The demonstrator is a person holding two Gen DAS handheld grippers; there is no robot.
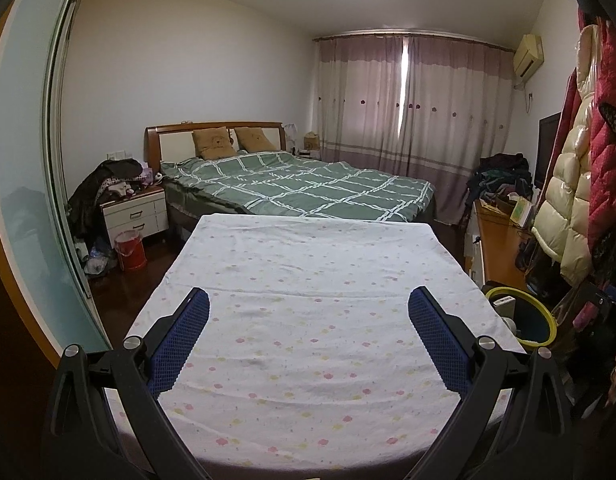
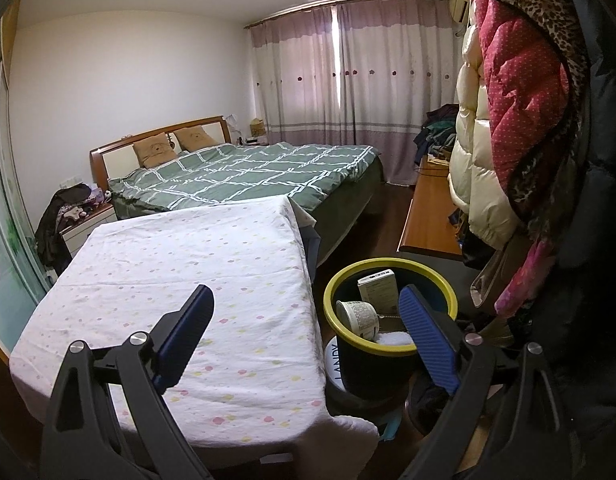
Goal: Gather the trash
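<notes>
While both grippers hover over the cloth-covered worktop [image 1: 308, 280] | left gripper [image 1: 308, 304] fingers spread, empty | right gripper [image 2: 308, 304] fingers spread, empty | trash — white cup [image 2: 358, 317], small box [image 2: 378, 285] — lies inside yellow-rimmed bin [image 2: 388, 350] beside worktop's right edge

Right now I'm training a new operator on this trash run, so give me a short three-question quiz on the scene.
1. True or false: the left gripper is holding trash.
2. Which lies inside the yellow-rimmed bin? A) paper cup and small box B) a pillow C) a red bucket
3. Fill in: the bin stands to the ___ of the cloth-covered table, seen from the right gripper.

Key: 1 false, both grippers are open and empty; 2 A; 3 right.
</notes>
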